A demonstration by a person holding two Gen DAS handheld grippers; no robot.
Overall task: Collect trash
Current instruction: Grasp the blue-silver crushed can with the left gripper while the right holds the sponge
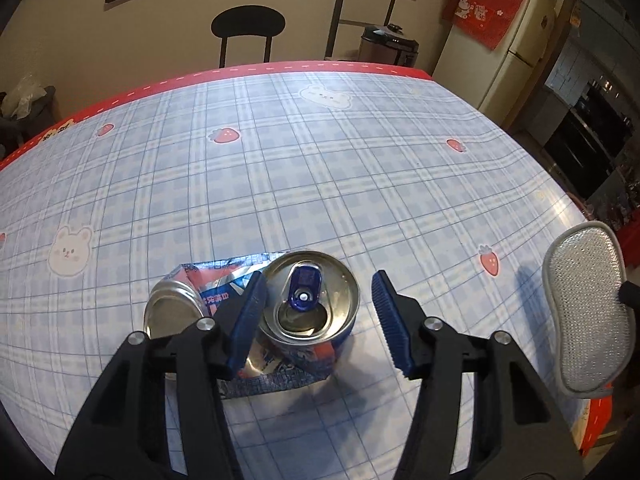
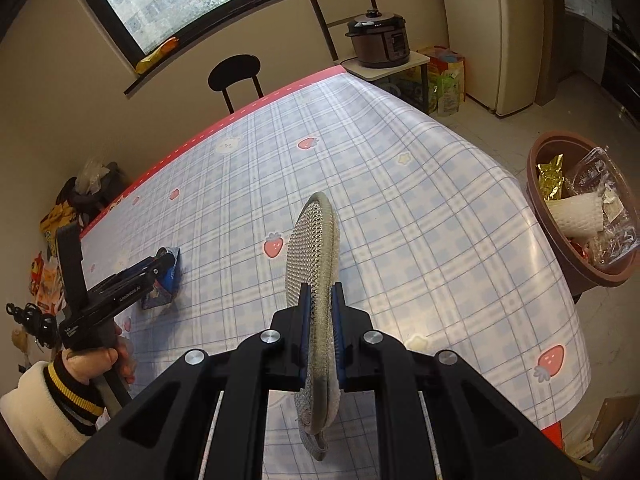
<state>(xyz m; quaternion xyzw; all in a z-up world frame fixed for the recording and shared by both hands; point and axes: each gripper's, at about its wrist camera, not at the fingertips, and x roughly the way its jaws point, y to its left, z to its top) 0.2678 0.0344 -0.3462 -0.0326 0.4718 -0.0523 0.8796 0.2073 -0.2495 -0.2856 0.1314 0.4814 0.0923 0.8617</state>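
With the crushed can point(image 1: 308, 312) low in the frame on the table point(image 1: 320, 168), the half-open left claw point(image 1: 316, 320) straddles it ungripped, needing closure, while the right claw point(image 2: 320, 344) clamps a mesh pad point(image 2: 314, 264).

Blk gripper point(image 1: 318, 312), blue pads point(image 1: 390, 320), cream sleeve point(image 2: 40, 412)
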